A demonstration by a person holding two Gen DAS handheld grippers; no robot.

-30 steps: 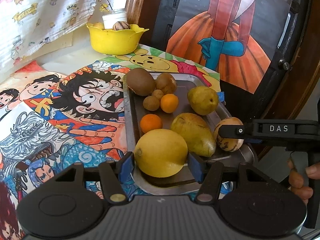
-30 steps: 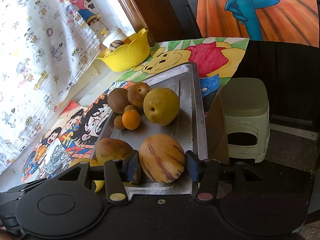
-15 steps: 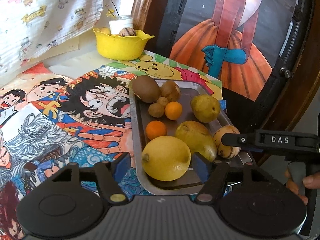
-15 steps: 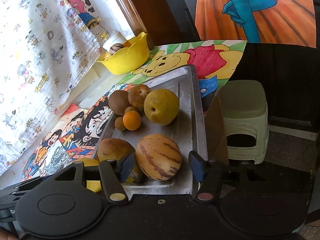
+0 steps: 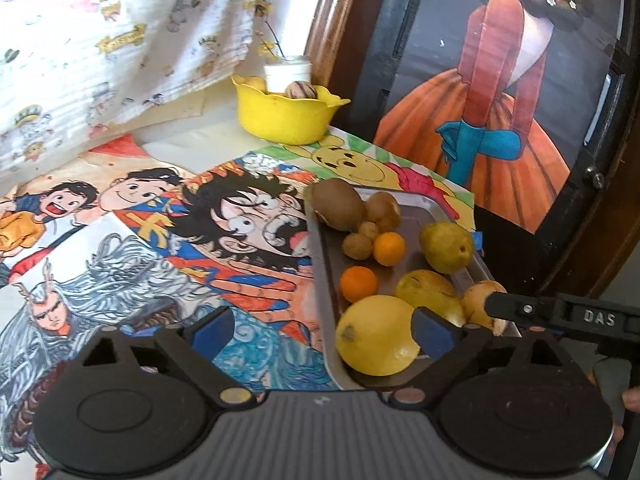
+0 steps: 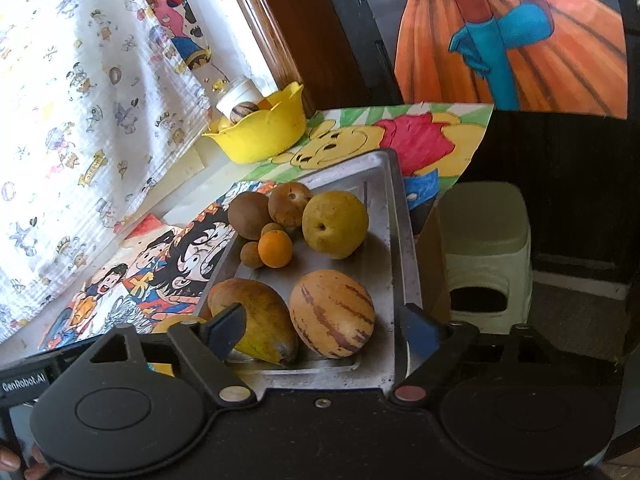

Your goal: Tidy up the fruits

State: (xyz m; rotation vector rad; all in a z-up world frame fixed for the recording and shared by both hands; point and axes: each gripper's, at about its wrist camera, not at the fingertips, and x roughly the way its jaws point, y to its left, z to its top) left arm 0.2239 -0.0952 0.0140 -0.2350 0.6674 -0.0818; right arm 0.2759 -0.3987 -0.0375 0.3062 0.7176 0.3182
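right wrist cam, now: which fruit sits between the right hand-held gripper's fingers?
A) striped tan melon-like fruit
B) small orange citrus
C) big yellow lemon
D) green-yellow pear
A: the striped tan fruit lies on the metal tray between the right hand-held gripper fingers, whose jaws have just been opening and stand clear of it; the pear and small orange sit farther back.

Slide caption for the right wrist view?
Open right gripper facing a striped melon on the metal tray of fruit.
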